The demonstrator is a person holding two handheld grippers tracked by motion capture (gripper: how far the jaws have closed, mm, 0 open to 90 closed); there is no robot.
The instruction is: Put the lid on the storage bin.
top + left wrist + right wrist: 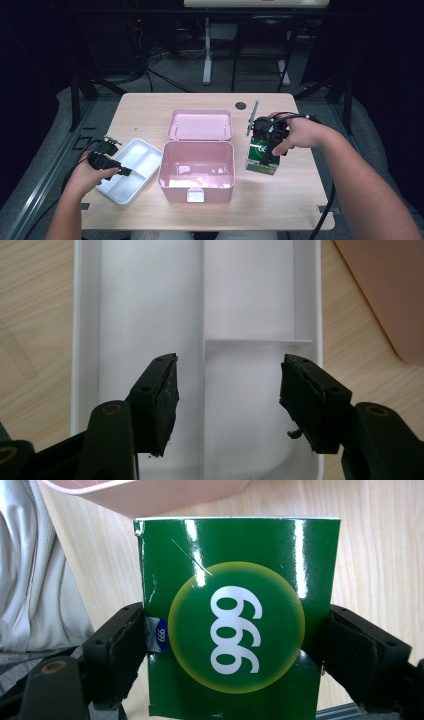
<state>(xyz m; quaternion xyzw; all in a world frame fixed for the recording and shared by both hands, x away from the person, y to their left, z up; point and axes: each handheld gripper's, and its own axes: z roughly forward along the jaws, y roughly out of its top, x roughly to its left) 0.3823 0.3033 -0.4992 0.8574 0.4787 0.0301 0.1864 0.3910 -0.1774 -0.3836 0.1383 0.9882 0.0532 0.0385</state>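
Right gripper (235, 645) is clamping the green box (235, 615), jaws pressing on its two side faces. The box is sitting just right of the open pink case (197, 167). To do this well: be keeping the squeeze even, lifting straight, clearing the case rim. Left gripper (227, 390) is hovering over the white tray (310, 300) left of the case, jaws spread wide, holding nothing.

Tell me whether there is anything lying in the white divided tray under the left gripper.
No: in the left gripper view, the white tray shows bare compartments beneath the open left gripper.
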